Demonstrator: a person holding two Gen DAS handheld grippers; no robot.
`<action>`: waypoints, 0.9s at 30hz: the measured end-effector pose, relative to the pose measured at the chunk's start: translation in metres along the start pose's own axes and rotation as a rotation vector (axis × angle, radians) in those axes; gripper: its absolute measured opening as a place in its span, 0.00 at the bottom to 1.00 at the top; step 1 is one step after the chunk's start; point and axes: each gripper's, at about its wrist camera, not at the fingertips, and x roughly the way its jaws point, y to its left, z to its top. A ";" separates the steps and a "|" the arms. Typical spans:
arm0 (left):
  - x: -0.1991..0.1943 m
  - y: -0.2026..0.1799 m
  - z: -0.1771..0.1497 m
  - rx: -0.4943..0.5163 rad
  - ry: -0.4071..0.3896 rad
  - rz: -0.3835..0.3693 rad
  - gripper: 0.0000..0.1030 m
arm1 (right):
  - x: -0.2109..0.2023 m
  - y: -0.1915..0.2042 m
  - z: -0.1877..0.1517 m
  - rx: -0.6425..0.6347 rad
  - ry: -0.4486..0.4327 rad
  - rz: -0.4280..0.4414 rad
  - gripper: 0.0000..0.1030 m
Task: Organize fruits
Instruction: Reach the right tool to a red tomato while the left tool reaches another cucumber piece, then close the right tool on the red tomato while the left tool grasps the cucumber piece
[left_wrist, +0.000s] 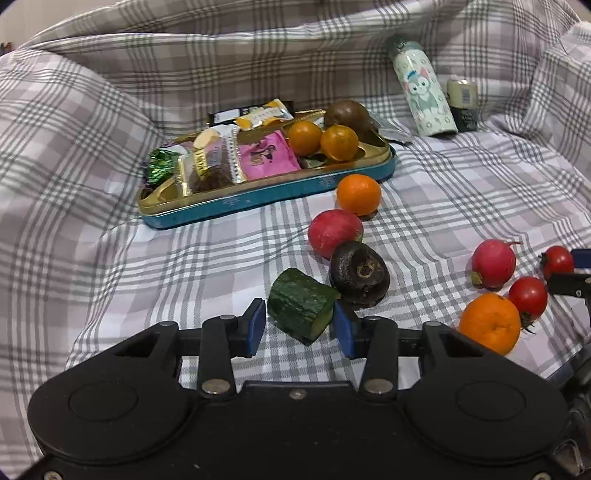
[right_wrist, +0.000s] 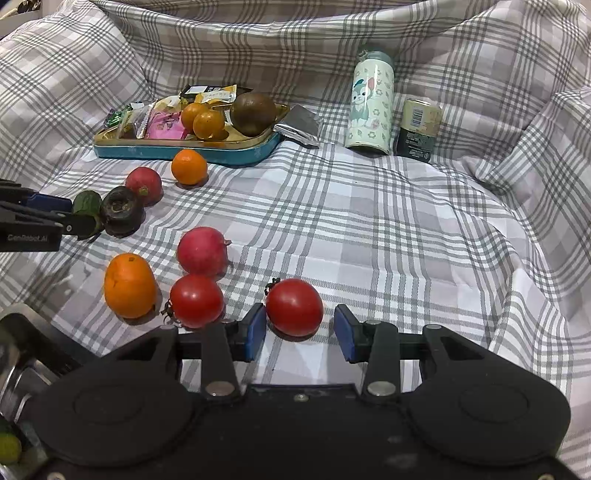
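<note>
Reaching stage of sorting produce toward the tray (left_wrist: 273, 194), at 11 o'clock. Left gripper (left_wrist: 299, 326) spread wide around the cucumber piece (left_wrist: 301, 304), not yet pinching. Right gripper (right_wrist: 300, 332) equally wide, straddling a tomato (right_wrist: 294, 306), left pad nearly touching. Next: closing gently, then lifting clear of neighbours.

Both grippers are matt black plastic: the left gripper (left_wrist: 300, 328) and right gripper (right_wrist: 300, 330) each have two round housings, silver pivot screws and blue finger pads (left_wrist: 255, 326). Pale lettering marks the left one's side.
</note>
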 end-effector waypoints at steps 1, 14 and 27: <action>0.001 -0.001 0.001 0.005 -0.001 0.003 0.51 | 0.001 0.000 0.000 0.000 -0.002 0.000 0.41; 0.017 0.012 0.008 -0.063 0.013 -0.056 0.52 | 0.008 0.000 0.001 0.010 0.002 0.011 0.41; 0.025 0.014 0.007 -0.095 0.032 -0.074 0.50 | 0.010 0.008 0.001 -0.014 -0.015 0.008 0.41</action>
